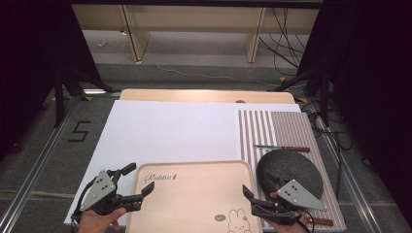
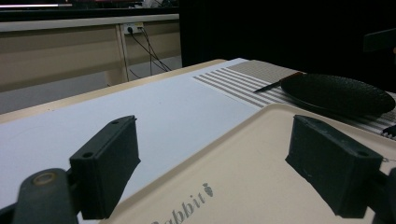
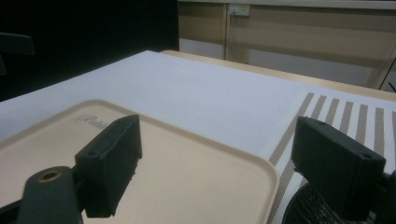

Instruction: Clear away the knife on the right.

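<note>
A beige tray (image 1: 194, 199) printed with "Rabbit" and a rabbit drawing lies at the near edge of the table, and it is bare. My left gripper (image 1: 138, 180) is open, its jaws on either side of the tray's far left corner (image 2: 261, 154). My right gripper (image 1: 255, 201) is open at the tray's right rim (image 3: 224, 144), one jaw over the tray and the other over a black plate (image 1: 289, 172). Neither gripper holds anything. In the right gripper view the black plate (image 3: 308, 210) shows at the bottom right.
A white sheet (image 1: 165, 128) covers most of the table. A striped placemat (image 1: 272, 128) on the right carries the black plate (image 2: 336, 93), a knife (image 1: 282, 148) with a red-brown handle beyond it, and another handle (image 1: 320, 222) at its near edge. Floor surrounds the table.
</note>
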Available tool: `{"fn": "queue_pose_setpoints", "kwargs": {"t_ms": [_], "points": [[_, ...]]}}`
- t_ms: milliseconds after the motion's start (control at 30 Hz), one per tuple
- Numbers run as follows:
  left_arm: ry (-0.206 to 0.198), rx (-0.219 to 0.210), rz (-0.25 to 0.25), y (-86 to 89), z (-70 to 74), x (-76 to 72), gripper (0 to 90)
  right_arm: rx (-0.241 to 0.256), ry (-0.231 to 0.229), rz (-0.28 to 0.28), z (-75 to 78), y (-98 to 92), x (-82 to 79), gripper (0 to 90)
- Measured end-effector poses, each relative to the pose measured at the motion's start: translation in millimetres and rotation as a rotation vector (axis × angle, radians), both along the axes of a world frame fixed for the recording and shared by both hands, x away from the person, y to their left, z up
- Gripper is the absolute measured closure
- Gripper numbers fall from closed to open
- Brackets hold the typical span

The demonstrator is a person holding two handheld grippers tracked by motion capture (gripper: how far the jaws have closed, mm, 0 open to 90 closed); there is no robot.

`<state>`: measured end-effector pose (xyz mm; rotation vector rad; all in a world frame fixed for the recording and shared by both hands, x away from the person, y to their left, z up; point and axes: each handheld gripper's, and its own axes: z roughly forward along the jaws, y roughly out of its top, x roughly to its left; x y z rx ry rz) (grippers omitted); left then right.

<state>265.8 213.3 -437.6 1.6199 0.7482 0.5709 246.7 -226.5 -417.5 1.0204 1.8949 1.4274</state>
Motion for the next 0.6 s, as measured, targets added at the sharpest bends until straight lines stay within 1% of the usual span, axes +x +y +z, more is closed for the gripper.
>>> {"fn": "queue_pose_setpoints", "kwargs": {"t_ms": [33,167,200,233,267,300,333,367,400,433,467,567,600], "points": [[0.003,0.007,0.004,0.0,0.4,-0.5,15.8,0.004,-0.009,-0.005,-0.4,0.2,0.6,17.3],[0.004,0.013,0.0,-0.9,0.4,-0.9,15.8,0.003,-0.011,0.009,0.6,-3.0,2.6,17.3],[0.004,0.013,-0.001,-0.8,0.5,-0.9,15.8,0.002,-0.005,0.014,1.2,-3.6,2.9,17.3],[0.004,0.013,0.0,-0.7,0.5,-0.9,15.8,-0.009,-0.003,0.006,2.0,-4.7,3.1,17.3],[0.005,0.011,0.0,-0.7,0.5,-0.8,15.8,-0.007,-0.007,0.013,2.3,-6.0,4.3,17.4],[0.005,0.011,0.001,-0.5,0.5,-0.7,15.8,-0.006,-0.012,0.007,2.6,-6.7,4.8,17.5],[0.006,0.011,0.001,-0.4,0.5,-0.6,15.8,-0.013,-0.004,0.009,3.6,-8.3,5.6,17.6],[0.007,0.01,0.002,-0.3,0.5,-0.4,15.8,-0.009,0.0,0.017,4.5,-10.2,6.8,17.7],[0.007,0.01,0.002,-0.3,0.5,-0.4,15.8,-0.009,0.0,0.017,4.5,-10.2,6.8,17.7],[0.007,0.007,0.003,-0.4,0.5,-0.2,15.9,-0.012,-0.005,0.024,5.3,-14.3,10.4,17.6],[0.009,0.007,0.003,-0.6,0.4,0.1,15.8,-0.014,0.007,0.031,6.4,-16.5,11.6,17.6],[0.01,0.009,0.0,-0.9,0.3,0.4,15.9,-0.018,0.006,0.03,8.9,-20.3,15.7,17.8],[0.009,0.008,0.0,-0.7,0.4,0.4,15.8,-0.032,0.022,0.026,10.8,-22.0,15.9,17.9]]}}
